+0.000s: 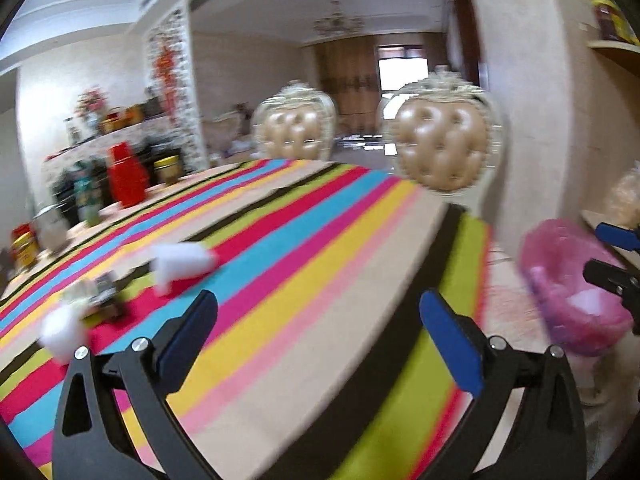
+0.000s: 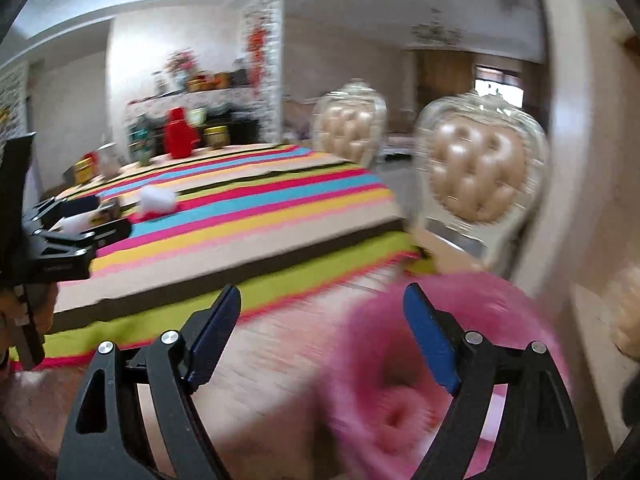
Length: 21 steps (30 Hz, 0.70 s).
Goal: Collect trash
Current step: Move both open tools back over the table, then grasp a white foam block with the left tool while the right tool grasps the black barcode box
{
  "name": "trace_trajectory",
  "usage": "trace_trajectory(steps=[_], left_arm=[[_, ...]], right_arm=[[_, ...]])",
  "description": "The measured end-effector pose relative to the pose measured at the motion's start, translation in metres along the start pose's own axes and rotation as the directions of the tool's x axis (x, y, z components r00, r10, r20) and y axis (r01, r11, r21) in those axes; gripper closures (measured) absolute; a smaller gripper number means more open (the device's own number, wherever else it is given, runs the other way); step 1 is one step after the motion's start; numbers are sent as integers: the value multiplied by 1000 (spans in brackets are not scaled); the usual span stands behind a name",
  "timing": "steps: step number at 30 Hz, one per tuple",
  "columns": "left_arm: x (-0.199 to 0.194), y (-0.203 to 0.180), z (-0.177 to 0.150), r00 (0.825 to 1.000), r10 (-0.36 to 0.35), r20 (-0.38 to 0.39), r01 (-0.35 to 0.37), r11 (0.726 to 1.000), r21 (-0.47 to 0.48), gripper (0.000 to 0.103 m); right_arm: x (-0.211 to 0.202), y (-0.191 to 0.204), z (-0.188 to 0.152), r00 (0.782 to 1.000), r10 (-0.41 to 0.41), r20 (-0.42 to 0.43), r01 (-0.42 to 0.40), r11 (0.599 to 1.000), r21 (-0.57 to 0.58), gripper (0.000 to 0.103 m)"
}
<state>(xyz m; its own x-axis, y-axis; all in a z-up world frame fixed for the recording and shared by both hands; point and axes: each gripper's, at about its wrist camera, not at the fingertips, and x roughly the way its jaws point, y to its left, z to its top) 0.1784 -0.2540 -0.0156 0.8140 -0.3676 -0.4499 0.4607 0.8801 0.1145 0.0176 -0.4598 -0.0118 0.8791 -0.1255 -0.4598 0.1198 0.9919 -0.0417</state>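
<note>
Pink-lined bin (image 1: 576, 288) stands on the floor beside the striped table (image 1: 304, 240). We carry both the left gripper (image 1: 316, 332) and right gripper (image 2: 320, 332) wide open, empty; crumpled tissues (image 1: 182, 264) on the table await collection next.

A home dining room: striped tablecloth (image 1: 320, 240), tufted chairs (image 1: 442, 148), chandelier (image 1: 338, 24)

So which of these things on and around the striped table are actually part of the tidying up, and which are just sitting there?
Part of the job:
white crumpled tissue
second white wad
small dark wrapper scrap
pink-lined bin

Just lying about:
red container
yellow-lidded jar
two padded chairs
striped tablecloth
</note>
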Motion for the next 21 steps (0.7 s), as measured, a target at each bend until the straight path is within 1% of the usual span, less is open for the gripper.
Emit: trace_trajectory(steps=[2,4,5,7,9,10,12,14,15,17,18,19,21], left_arm=[[-4,26,-5,999,48,2,-48,999,-21,5],[-7,58,-14,993,116,-14,-117,992,-54,5],[-9,75,-19,986,165,-21,-166,984,-71,5],[-12,104,-27,972,231,-37,-234,968,-92,5],[-13,134,-32,963,260,-76,-267,956,-121,5],[-11,153,-35,954,279,-107,-292,946,-142,5],[-7,184,-39,930,328,-165,-355,919,-172,5],[-1,217,-42,902,371,-219,-415,886,-207,5],[0,227,-44,892,387,-235,-437,873,-217,5],[10,254,-47,861,431,-269,-491,841,-225,5],[16,257,-47,854,438,-282,-503,835,-225,5],[24,267,-49,843,446,-300,-517,825,-228,5],[36,281,-55,829,452,-330,-536,811,-235,5]], right_arm=[[19,35,11,999,52,-10,-53,998,-44,23],[33,59,19,996,92,-16,-93,993,-68,23],[44,76,24,993,114,-25,-116,990,-81,23],[63,108,36,986,164,-31,-167,980,-107,23],[78,134,48,978,207,-40,-210,969,-132,23],[87,149,54,973,228,-43,-232,961,-152,23],[102,175,64,967,249,-50,-254,949,-184,23],[119,198,71,959,273,-71,-282,938,-204,23],[124,206,74,957,279,-75,-289,935,-207,23],[139,222,82,949,302,-92,-314,927,-202,23],[146,229,86,943,318,-100,-332,923,-195,23],[151,232,89,939,327,-107,-342,921,-188,23],[164,245,97,933,340,-122,-357,917,-177,23]])
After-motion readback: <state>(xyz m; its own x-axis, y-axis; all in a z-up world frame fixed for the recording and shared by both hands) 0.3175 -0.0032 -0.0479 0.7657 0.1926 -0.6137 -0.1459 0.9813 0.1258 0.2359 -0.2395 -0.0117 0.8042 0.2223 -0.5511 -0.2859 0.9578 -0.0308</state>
